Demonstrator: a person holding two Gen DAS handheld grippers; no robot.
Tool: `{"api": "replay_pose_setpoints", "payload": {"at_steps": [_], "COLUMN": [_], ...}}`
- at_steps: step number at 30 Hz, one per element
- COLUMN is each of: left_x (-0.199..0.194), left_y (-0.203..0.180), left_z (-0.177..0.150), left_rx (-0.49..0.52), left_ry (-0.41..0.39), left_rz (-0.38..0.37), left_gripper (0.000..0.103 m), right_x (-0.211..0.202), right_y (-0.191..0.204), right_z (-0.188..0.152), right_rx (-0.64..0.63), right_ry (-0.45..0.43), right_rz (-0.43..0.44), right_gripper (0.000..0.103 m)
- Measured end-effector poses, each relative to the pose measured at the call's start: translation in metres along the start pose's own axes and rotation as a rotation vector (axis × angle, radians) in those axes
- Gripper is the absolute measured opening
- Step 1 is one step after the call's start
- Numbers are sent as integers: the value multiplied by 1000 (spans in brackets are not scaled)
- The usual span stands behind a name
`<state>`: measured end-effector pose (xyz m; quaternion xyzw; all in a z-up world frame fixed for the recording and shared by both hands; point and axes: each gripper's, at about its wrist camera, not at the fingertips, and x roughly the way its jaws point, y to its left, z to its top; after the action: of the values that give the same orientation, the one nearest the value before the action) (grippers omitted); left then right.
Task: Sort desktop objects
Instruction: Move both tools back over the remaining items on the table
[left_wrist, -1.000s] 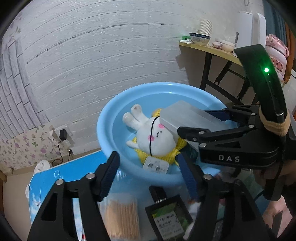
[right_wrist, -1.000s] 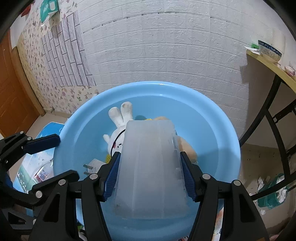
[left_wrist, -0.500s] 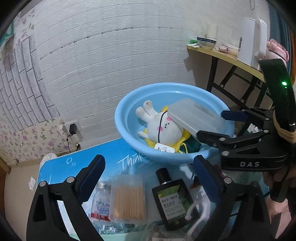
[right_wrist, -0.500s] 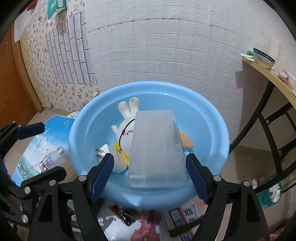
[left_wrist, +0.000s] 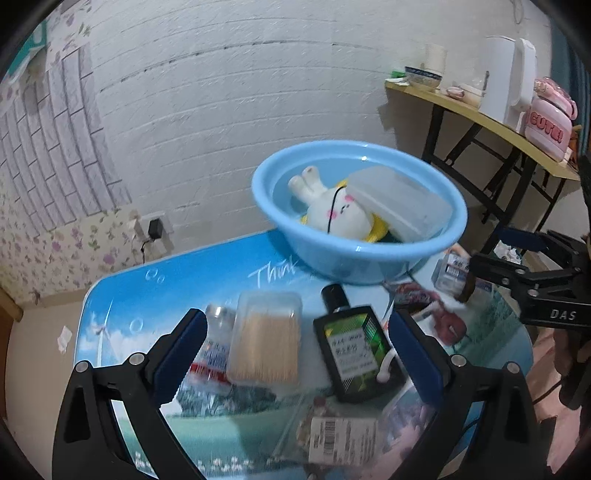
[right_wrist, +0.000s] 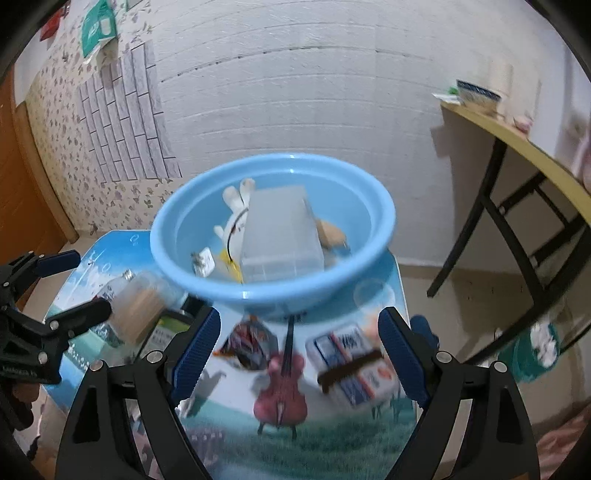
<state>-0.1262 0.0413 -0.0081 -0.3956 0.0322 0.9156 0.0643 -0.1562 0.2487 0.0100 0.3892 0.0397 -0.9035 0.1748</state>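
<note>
A blue basin (left_wrist: 369, 258) (right_wrist: 207, 273) sits at the far side of the small table and holds a white plush rabbit (left_wrist: 332, 210) (right_wrist: 236, 221) and a clear plastic box (left_wrist: 402, 206) (right_wrist: 280, 236) lying on top. My left gripper (left_wrist: 295, 350) is open and empty above a toothpick box (left_wrist: 266, 347), a small bottle (left_wrist: 214, 350) and a black bottle with a green label (left_wrist: 351, 350). My right gripper (right_wrist: 299, 350) is open and empty, pulled back over a card pack (right_wrist: 354, 365) and a snack packet (right_wrist: 251, 339).
The table (left_wrist: 177, 280) has a printed blue picture top. A wrapped packet with a barcode (left_wrist: 340, 439) lies near its front edge. A wooden side table (left_wrist: 480, 110) with a kettle and bowls stands at the right, against the white brick wall.
My right gripper opened and let go of the clear box, which now lies in the basin. Both grippers drew back and up from the basin; the left one opened wider.
</note>
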Motion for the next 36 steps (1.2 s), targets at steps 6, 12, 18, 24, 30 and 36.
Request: {"api": "replay_pose_setpoints", "payload": {"at_steps": [6,12,18,24,30,36], "left_x": [-5,-5,-1,1,3,-1], "left_y": [2,2,3,4,2,1], "left_z": [-20,-40,-58,-66,-73,-80], "left_rx": [-11,-11,-30,-32,-31,-37], "left_ry": [23,58,101,118,128,135], "left_rz": [36,70,54,52,31,-11], "left_gripper": [99,99,99,99,99,99], "right_x": [-14,-13,-8,-2,1,6], "right_y": [-5,-14,-12,-8,-2,0], "right_z": [-30,-53,-66,-73,-74,-76], "right_rx": [67,132,128,128,116,109], "right_ry": [16,57,91,117,128,141], "right_rz": [4,-6,-17,-10,-17,-14], "right_gripper": [84,84,84,84,84,84]}}
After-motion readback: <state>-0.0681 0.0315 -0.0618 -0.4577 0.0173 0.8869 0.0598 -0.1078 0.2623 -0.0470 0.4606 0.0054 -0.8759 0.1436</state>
